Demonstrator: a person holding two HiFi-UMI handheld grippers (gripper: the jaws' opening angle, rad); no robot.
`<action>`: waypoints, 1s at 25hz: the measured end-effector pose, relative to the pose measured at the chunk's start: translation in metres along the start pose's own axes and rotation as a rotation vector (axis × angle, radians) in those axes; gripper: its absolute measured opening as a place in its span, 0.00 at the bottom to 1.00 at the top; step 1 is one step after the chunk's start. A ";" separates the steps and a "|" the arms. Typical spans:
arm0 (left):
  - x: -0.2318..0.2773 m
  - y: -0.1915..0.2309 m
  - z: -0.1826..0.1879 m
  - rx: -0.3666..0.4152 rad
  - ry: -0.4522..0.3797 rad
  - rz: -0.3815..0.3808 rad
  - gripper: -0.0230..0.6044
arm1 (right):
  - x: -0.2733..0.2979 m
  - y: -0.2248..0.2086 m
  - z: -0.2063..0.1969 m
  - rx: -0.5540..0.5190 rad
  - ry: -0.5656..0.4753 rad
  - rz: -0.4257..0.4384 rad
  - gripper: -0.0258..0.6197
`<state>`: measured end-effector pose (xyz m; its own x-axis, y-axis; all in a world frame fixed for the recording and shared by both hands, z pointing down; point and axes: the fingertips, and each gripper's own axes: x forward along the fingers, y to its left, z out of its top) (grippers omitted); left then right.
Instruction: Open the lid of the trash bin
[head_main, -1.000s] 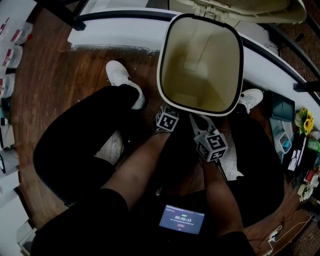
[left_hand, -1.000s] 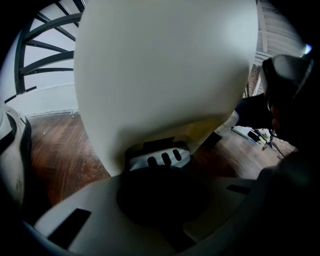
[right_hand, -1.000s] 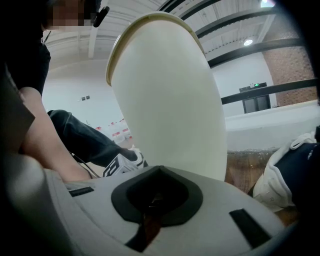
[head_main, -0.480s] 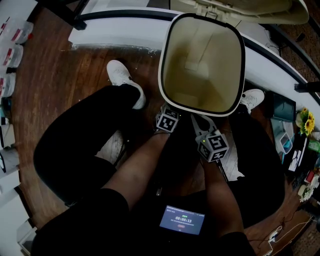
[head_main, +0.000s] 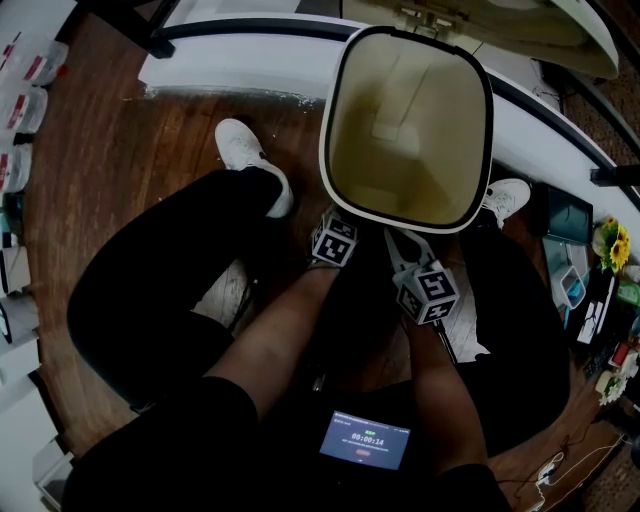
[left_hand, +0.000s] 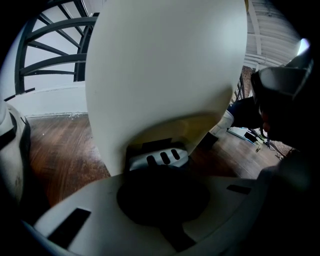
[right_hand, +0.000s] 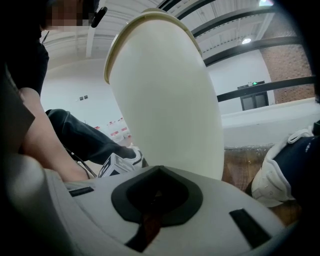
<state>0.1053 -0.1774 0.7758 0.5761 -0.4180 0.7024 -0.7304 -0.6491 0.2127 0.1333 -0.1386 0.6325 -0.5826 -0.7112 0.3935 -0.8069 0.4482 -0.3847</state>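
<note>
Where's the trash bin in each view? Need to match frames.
Head view: trash bin upper centre, seen from above, lid open, interior showing.
Left gripper view: its cream outer wall fills the top centre, very close.
Right gripper view: the outer wall stands at centre, rim at the top.
Shared landmark: the wooden floor beside the bin.

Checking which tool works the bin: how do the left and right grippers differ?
The left gripper reaches the grey pedal of the bin; the right gripper faces the bin's bare wall, off the pedal. The left sits nearer the bin, the right farther back. Both are shut, holding nothing.
</note>
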 end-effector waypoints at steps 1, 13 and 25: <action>0.000 0.000 0.000 0.000 -0.003 -0.002 0.09 | 0.001 0.000 0.000 -0.001 -0.002 0.001 0.06; -0.002 -0.003 0.001 -0.011 -0.044 -0.026 0.09 | 0.000 0.000 0.000 -0.001 0.004 0.000 0.06; -0.011 -0.006 0.010 -0.018 -0.097 -0.042 0.09 | -0.001 0.003 -0.002 -0.007 0.014 0.010 0.06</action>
<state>0.1070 -0.1751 0.7595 0.6385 -0.4505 0.6240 -0.7108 -0.6562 0.2534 0.1312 -0.1356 0.6322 -0.5922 -0.6987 0.4013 -0.8014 0.4594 -0.3830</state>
